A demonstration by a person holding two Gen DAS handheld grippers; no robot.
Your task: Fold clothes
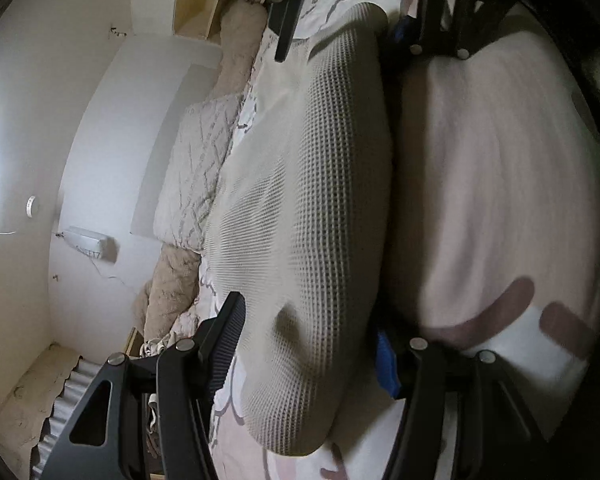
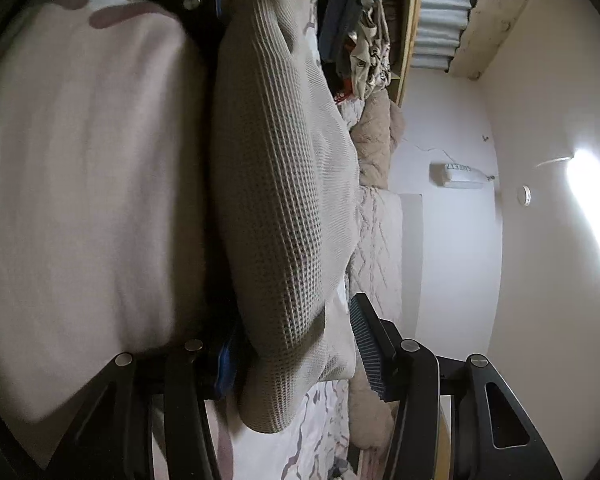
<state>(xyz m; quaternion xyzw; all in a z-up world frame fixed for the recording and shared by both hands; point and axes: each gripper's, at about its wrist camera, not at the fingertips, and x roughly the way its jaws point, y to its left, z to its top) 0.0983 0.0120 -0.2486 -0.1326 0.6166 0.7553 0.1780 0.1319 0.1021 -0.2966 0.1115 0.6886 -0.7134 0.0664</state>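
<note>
Between the left tongs (image 1: 308,332): the grey waffle cloth (image 1: 308,184); these tongs are spread wide and are not pinching it.
Right tongs (image 2: 290,332): spread wide as well, with the same cloth in the gap and no squeeze.
Cloth and bed sheet: the cloth lies on the pink bed sheet (image 1: 492,184). Each blue-padded finger (image 1: 388,360) is on the sheet side of the cloth.
Long way of cloth: it runs straight from one pair of tongs to the other. The two pairs face each other.
Nearer hand: neither, I think; each has its own end.
Only in right view: hanging clothes (image 2: 360,40) past the sheet.
</note>
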